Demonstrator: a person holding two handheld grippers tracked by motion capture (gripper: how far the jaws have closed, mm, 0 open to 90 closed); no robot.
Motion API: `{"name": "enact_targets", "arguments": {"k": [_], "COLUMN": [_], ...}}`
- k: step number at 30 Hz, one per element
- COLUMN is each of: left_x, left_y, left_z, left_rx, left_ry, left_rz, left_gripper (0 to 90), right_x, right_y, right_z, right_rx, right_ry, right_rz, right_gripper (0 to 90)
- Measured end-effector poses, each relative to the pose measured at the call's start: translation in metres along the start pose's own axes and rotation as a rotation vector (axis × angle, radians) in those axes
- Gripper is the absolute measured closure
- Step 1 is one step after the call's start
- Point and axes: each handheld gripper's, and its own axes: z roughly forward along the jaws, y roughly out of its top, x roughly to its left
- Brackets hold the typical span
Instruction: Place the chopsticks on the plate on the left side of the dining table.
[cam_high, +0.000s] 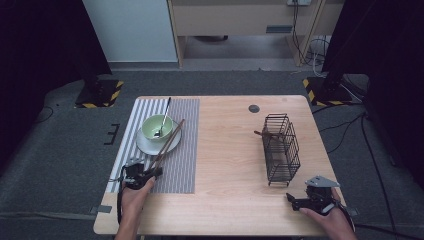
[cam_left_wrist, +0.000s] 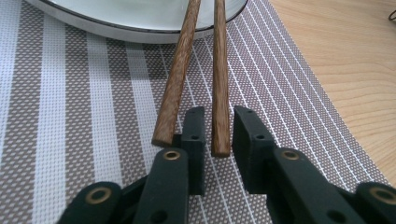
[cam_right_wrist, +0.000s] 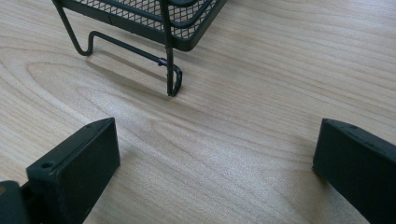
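Observation:
Two brown wooden chopsticks (cam_high: 167, 142) lean from the rim of a white plate (cam_high: 145, 146) down onto a striped placemat (cam_high: 182, 165). On the plate stands a green bowl (cam_high: 157, 126) with a spoon (cam_high: 165, 112) in it. My left gripper (cam_high: 150, 172) is at the chopsticks' near ends. In the left gripper view its jaws (cam_left_wrist: 219, 114) stand slightly apart, so it is open. One chopstick (cam_left_wrist: 220, 84) lies between them with thin gaps on both sides; the other chopstick (cam_left_wrist: 177, 84) lies outside the left jaw. My right gripper (cam_high: 292, 200) rests wide open (cam_right_wrist: 219, 135) on the bare table.
A black wire basket (cam_high: 281, 147) stands on the right half of the wooden table (cam_high: 230, 200), with a brown stick-like thing poking from its far side. Its foot (cam_right_wrist: 170, 79) is just ahead of the right gripper. A round grommet (cam_high: 254, 108) sits near the table's far edge.

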Motion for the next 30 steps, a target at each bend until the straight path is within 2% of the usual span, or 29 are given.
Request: {"name": "enact_targets", "arguments": {"k": [10, 15, 21, 25, 28, 30], "left_x": [-0.002, -0.007, -0.011, -0.011, -0.01, -0.01], "left_y": [-0.005, -0.011, -0.017, -0.019, -0.017, -0.016], "left_z": [-0.01, -0.016, -0.023, -0.028, -0.029, -0.028], "left_rx": [-0.009, 0.008, 0.002, -0.011, -0.027, -0.038], "left_ry": [0.024, 0.022, 0.032, 0.057, 0.09, 0.092], "left_rz": [-0.008, 0.022, 0.037, 0.034, 0.052, 0.052], "left_gripper": [66.2, 63.4, 58.9, 51.6, 44.6, 39.5], "right_x": [0.0, 0.0, 0.0, 0.0, 0.0, 0.0], "right_y": [0.0, 0.0, 0.0, 0.0, 0.0, 0.0], "right_z": [0.0, 0.0, 0.0, 0.0, 0.0, 0.0], "right_rx": [0.0, -0.001, -0.001, -0.002, -0.001, -0.002], "right_ry": [0.003, 0.002, 0.002, 0.003, 0.003, 0.003], "right_rz": [-0.003, -0.003, -0.004, -0.005, -0.005, -0.004], "right_gripper": [0.6, 0.6, 0.6, 0.6, 0.6, 0.6]}}
